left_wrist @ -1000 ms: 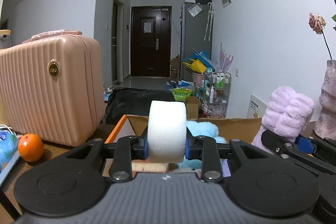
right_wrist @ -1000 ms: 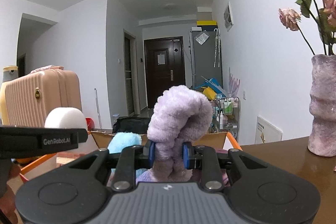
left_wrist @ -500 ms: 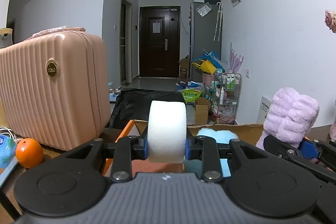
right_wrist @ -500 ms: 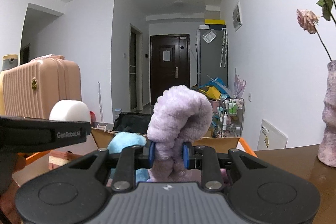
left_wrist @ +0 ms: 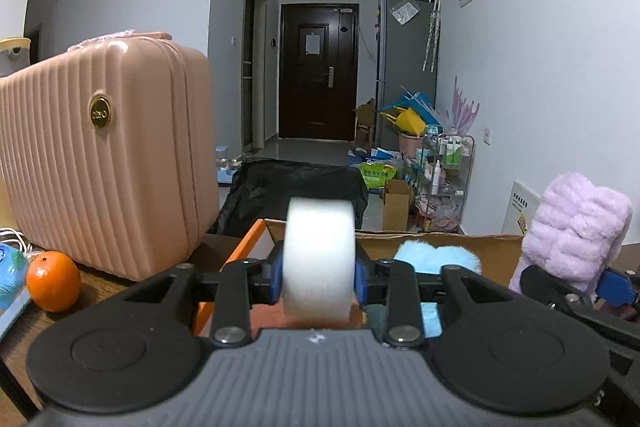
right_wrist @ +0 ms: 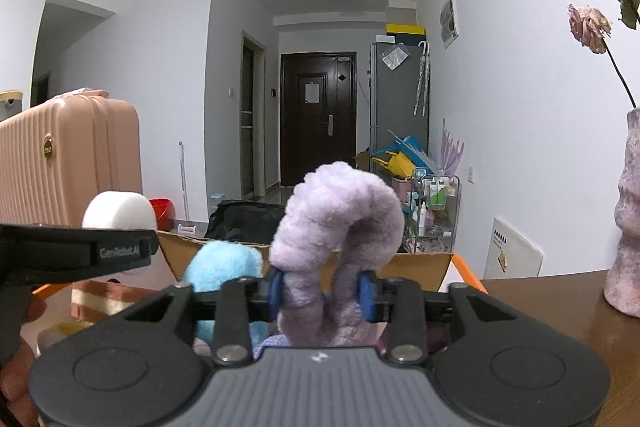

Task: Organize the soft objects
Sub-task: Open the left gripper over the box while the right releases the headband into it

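My left gripper (left_wrist: 319,275) hangs over the open cardboard box (left_wrist: 440,247) with a white round sponge (left_wrist: 319,255) between its blue pads. Its jaws are opening; the pads still touch the sponge, which looks blurred. My right gripper (right_wrist: 322,291) holds a fluffy lilac loop (right_wrist: 340,211) over the same box (right_wrist: 420,263). Its jaws are opening too, and the loop's two legs still fill the gap against both pads. A light blue plush (right_wrist: 220,263) and a brown-striped sponge block (right_wrist: 108,301) lie in the box.
A pink ribbed suitcase (left_wrist: 100,167) stands on the table to the left, with an orange (left_wrist: 53,281) in front of it. A lilac vase (right_wrist: 628,219) of dried roses stands at the right. A hallway with clutter lies beyond the table.
Both grippers have moved forward over the box. The right jaws stand wider and the lilac loop has spread. The white sponge sits slightly lower between the left pads.
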Demonstrator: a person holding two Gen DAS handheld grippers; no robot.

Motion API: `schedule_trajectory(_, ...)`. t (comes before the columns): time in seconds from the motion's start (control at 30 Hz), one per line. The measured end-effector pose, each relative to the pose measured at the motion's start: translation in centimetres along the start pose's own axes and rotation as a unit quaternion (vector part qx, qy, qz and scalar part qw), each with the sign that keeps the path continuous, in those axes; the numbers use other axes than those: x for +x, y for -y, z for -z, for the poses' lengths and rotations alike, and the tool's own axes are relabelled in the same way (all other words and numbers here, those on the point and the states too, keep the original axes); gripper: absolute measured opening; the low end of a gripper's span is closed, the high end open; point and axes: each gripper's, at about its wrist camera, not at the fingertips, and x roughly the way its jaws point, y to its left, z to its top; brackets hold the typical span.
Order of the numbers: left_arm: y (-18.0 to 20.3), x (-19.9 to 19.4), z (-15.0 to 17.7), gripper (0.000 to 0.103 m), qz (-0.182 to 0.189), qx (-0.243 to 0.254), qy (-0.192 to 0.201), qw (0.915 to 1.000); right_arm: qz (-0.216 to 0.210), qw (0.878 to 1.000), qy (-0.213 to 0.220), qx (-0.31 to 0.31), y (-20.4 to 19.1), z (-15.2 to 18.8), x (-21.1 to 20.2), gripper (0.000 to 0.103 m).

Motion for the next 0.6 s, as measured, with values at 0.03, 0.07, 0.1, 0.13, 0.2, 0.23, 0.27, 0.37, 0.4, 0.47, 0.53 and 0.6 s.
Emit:
schedule_trajectory(0.03, 0.0, -0.1, 0.0, 0.052, -0.005, -0.002, 0.003, 1.0000, -0.001, 1.000, -0.001, -0.001, -0.1, 0.0, 0.0, 0.048)
schedule_trajectory(0.07, -0.1, -0.2, 0.0, 0.057, -0.012, -0.005, 0.006, 0.9999, 0.000, 1.000, -0.001, -0.003, -0.1, 0.0, 0.0, 0.050)
schedule_trajectory(0.1, -0.2, -0.3, -0.1, 0.068, -0.021, -0.009, 0.010, 0.9997, 0.000, 1.000, 0.000, -0.004, -0.1, 0.0, 0.0, 0.053)
schedule_trajectory(0.13, -0.3, -0.4, -0.1, 0.080, -0.029, -0.013, 0.014, 0.9994, 0.000, 1.000, 0.001, -0.004, -0.1, 0.0, -0.1, 0.063)
schedule_trajectory(0.2, -0.7, -0.6, -0.2, 0.095, -0.046, -0.024, 0.022, 0.9984, 0.002, 1.000, -0.001, -0.001, 0.1, 0.0, -0.1, 0.077)
schedule_trajectory(0.23, -0.8, -0.7, -0.2, 0.102, -0.052, -0.027, 0.025, 0.9979, 0.002, 1.000, -0.002, 0.002, 0.2, 0.0, -0.1, 0.084)
schedule_trajectory(0.27, -0.8, -0.7, -0.2, 0.103, -0.060, -0.027, 0.029, 0.9974, 0.003, 1.000, -0.002, 0.007, 0.3, 0.0, -0.1, 0.091)
schedule_trajectory(0.37, -0.8, -0.8, -0.2, 0.103, -0.062, -0.024, 0.030, 0.9973, 0.009, 1.000, 0.006, 0.012, 0.5, 0.0, -0.3, 0.103)
schedule_trajectory(0.4, -0.9, -0.8, -0.2, 0.103, -0.058, -0.026, 0.028, 0.9976, 0.010, 1.000, 0.008, 0.012, 0.5, 0.0, -0.3, 0.103)
schedule_trajectory(0.47, -0.9, -0.8, -0.2, 0.103, -0.058, -0.027, 0.028, 0.9975, 0.012, 1.000, 0.012, 0.008, 0.4, 0.0, -0.4, 0.103)
schedule_trajectory(0.53, -0.9, -0.7, -0.3, 0.103, -0.061, -0.030, 0.028, 0.9973, 0.014, 1.000, 0.010, 0.006, 0.3, 0.0, -0.4, 0.103)
schedule_trajectory(0.6, -1.1, -0.7, -0.3, 0.103, -0.060, -0.034, 0.027, 0.9973, 0.015, 1.000, 0.009, 0.006, 0.3, 0.0, -0.3, 0.103)
